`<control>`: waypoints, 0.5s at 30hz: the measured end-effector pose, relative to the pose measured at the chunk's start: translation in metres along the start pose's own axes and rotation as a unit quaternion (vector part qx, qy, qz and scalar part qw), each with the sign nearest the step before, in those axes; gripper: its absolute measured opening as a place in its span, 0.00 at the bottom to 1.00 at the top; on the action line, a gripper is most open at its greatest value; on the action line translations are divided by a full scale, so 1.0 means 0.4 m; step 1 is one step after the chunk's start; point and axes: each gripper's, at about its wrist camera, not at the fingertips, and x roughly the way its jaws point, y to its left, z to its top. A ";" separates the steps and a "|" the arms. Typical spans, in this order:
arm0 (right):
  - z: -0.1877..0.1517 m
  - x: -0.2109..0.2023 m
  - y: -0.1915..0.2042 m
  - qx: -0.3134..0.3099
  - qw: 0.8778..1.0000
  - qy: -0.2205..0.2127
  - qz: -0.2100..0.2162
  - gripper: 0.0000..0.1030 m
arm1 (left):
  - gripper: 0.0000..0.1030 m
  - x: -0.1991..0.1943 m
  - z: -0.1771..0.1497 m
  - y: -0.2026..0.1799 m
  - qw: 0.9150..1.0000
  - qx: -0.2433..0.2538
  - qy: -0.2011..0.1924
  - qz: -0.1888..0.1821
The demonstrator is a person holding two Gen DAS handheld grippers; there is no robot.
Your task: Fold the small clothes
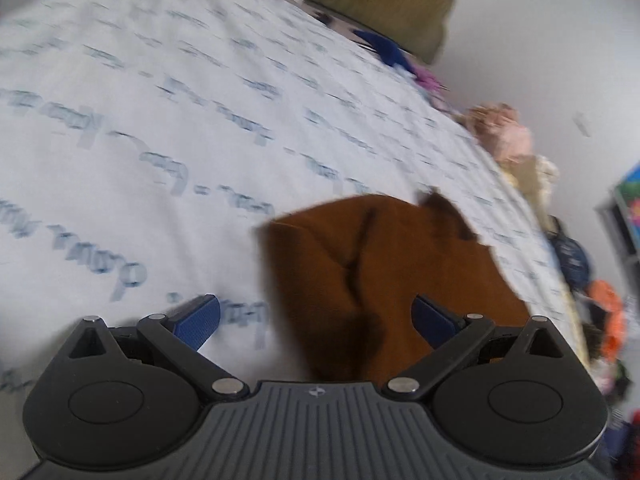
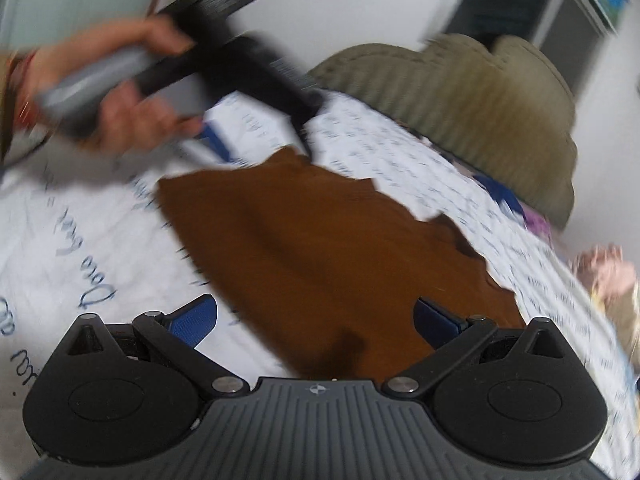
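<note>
Rust-brown garment (image 2: pixel 332 256), small, lies crumpled on a white bed sheet (image 1: pixel 140 92) printed with blue-grey script; it sits toward the sheet's right-hand edge in the left wrist view, one corner flipped up to show a darker underside. Both views blurred. Left gripper (image 1: pixel 316 320) hangs over the near end of the garment, its blue pads spread wide, nothing between them; one pad over bare sheet, the other over brown cloth. Right gripper (image 2: pixel 316 320) likewise has its jaws wide apart and empty, above the garment's near edge. In the right wrist view the left gripper (image 2: pixel 260 136) shows at the garment's far side, held by the person's left hand (image 2: pixel 128 92); whether its tips touch the cloth cannot be told through the blur. Olive-tan headboard cushion (image 2: pixel 472 108) stands at the far edge of the bed. Along the bed's right edge: a blue cloth (image 1: pixel 384 50), a purple item (image 1: pixel 428 76), a pale pink bundle (image 1: pixel 508 132).
</note>
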 end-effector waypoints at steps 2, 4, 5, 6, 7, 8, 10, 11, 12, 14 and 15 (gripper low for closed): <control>0.009 0.028 0.035 -0.019 1.000 0.006 -0.008 0.99 | 1.00 0.020 0.012 0.000 0.999 -0.003 0.018 -0.031; 0.025 0.054 0.064 -0.033 0.999 0.002 -0.030 0.99 | 1.00 0.045 0.026 0.000 0.997 -0.012 0.035 -0.064; 0.033 0.062 0.073 -0.038 0.998 -0.002 -0.040 0.99 | 1.00 0.057 0.034 0.000 0.996 -0.018 0.042 -0.077; 0.046 0.078 0.083 -0.043 0.998 -0.004 -0.050 0.99 | 1.00 0.071 0.042 -0.001 0.995 -0.026 0.047 -0.087; 0.058 0.092 0.088 -0.045 0.997 -0.006 -0.057 0.99 | 1.00 0.085 0.050 -0.003 0.994 -0.032 0.049 -0.095; 0.064 0.102 0.090 -0.046 0.997 -0.008 -0.063 0.98 | 0.99 0.097 0.059 -0.006 0.993 -0.035 0.052 -0.102; 0.081 0.126 0.098 -0.049 0.995 -0.013 -0.081 0.98 | 0.99 0.126 0.076 -0.018 0.992 -0.036 0.056 -0.109; 0.083 0.134 0.099 -0.048 0.995 -0.015 -0.086 0.97 | 0.99 0.140 0.085 -0.025 0.992 -0.035 0.055 -0.105; 0.089 0.140 0.101 -0.047 0.995 -0.018 -0.089 0.92 | 0.99 0.153 0.093 -0.029 0.993 -0.034 0.053 -0.101; 0.099 0.148 0.105 -0.045 0.995 -0.021 -0.090 0.82 | 0.93 0.172 0.112 -0.042 0.994 -0.032 0.050 -0.090; 0.101 0.152 0.105 -0.043 0.995 -0.020 -0.088 0.71 | 0.90 0.181 0.122 -0.046 0.995 -0.031 0.050 -0.081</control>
